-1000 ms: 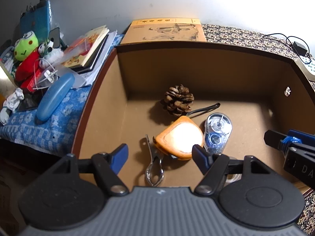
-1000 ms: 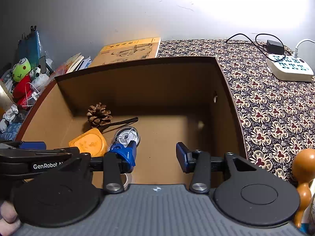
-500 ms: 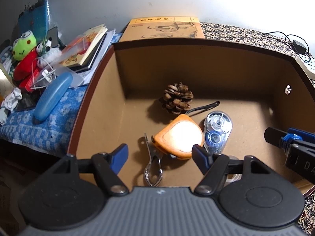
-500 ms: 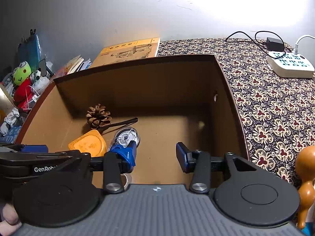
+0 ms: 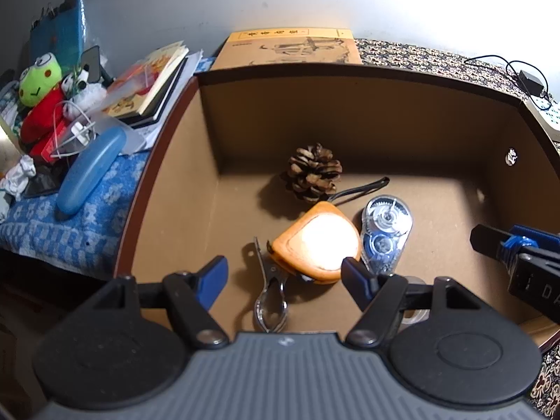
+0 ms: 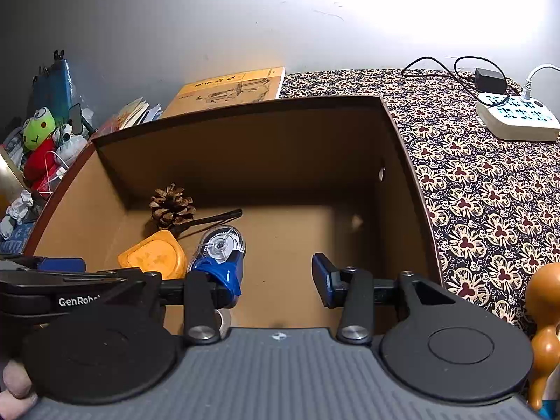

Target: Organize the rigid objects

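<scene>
In the box [image 5: 175,161], the pine cone [image 5: 314,171] lies behind the pouch [image 5: 318,241]. The tape dispenser [image 5: 386,231] lies just right of the pouch, the clip [image 5: 269,294] left.

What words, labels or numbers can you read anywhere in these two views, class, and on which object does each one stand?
"GenRob", cut off by a finger link: on the side of the left gripper, seen in the right wrist view.
"DA", partial letters: on the right gripper, seen in the left wrist view.
Title characters on the yellow book behind the box: too blurred to read.
Markings on the power strip: too small to read.
</scene>
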### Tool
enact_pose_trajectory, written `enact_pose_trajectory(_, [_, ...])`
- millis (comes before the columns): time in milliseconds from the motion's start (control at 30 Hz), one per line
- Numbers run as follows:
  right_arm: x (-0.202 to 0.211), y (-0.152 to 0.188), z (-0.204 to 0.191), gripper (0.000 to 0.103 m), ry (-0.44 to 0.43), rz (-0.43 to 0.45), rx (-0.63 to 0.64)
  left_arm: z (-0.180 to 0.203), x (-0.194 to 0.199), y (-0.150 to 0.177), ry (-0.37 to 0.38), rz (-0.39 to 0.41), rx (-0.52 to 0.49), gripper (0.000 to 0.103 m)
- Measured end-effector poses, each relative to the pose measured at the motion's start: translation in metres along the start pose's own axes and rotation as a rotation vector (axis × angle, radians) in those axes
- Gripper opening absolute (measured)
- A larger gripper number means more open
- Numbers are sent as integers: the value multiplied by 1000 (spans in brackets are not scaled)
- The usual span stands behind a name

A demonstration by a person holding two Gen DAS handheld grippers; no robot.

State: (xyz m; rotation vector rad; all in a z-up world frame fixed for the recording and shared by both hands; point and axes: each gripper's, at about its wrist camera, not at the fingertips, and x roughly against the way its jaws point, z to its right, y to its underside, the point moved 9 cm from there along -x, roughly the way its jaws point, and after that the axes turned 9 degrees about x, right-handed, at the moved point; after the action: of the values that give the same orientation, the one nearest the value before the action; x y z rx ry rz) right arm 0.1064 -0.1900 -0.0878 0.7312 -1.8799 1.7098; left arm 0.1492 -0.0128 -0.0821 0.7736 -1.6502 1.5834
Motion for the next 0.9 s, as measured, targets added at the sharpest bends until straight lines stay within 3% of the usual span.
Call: enact_pose_trajectory(900, [-3, 0, 4, 25, -1, 3, 13, 5, 1, 3, 4, -3, 1, 72])
